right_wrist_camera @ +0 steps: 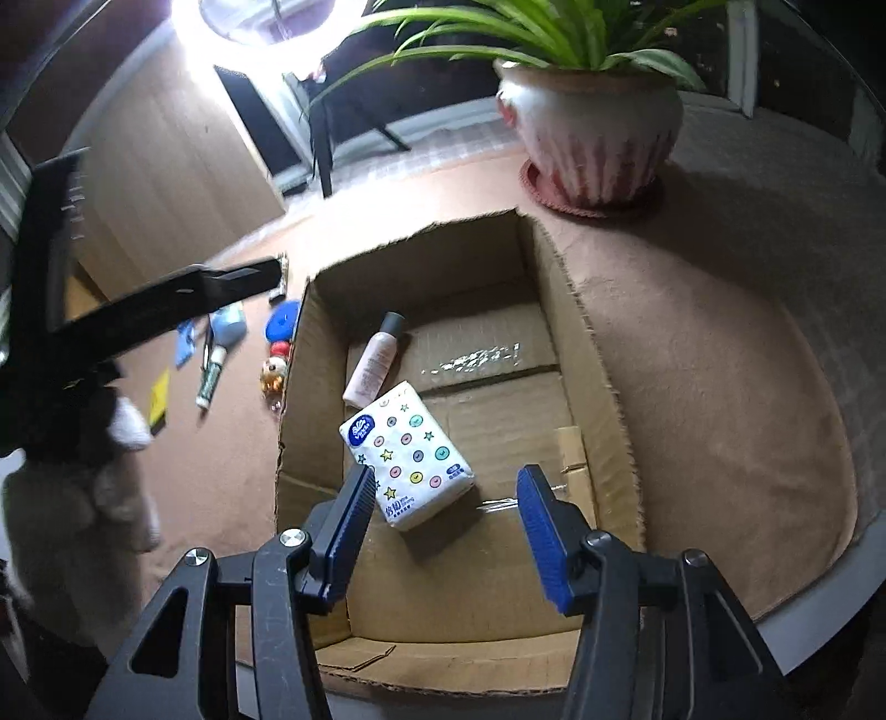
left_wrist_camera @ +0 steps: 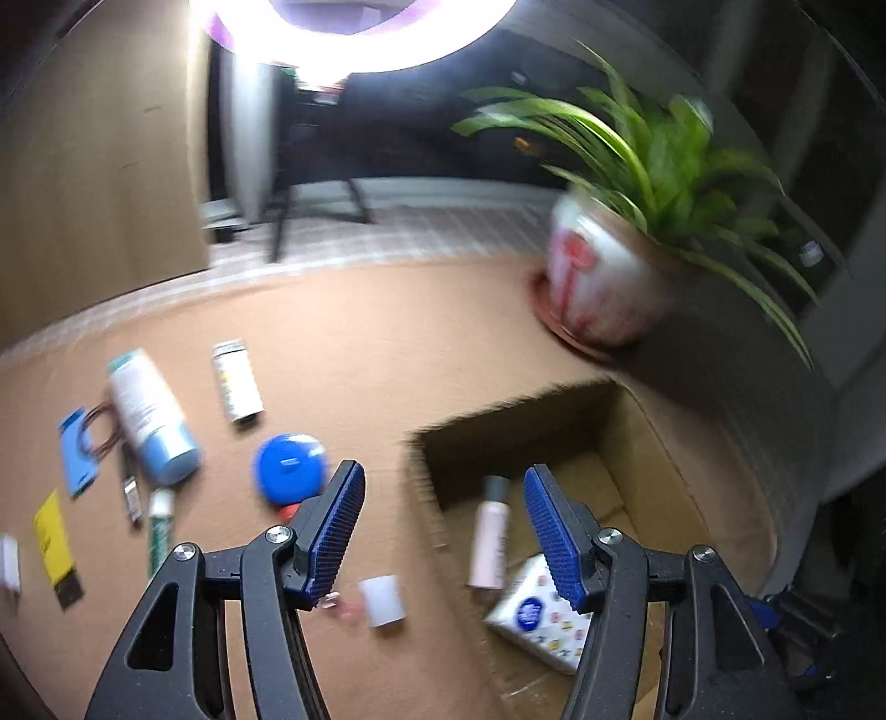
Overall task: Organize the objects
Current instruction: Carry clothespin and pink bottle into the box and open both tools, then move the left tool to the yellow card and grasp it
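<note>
Box (right_wrist_camera: 598, 354) already holds a bottle (right_wrist_camera: 374, 360) and tissue pack (right_wrist_camera: 407, 459); both grippers (left_wrist_camera: 443, 531) (right_wrist_camera: 440, 531) hover with fingers apart and empty, free to fetch clutter.

A leafy potted plant (right_wrist_camera: 595, 119) stands on a saucer (right_wrist_camera: 590, 199) under a bright ring light (left_wrist_camera: 354, 39)
</note>
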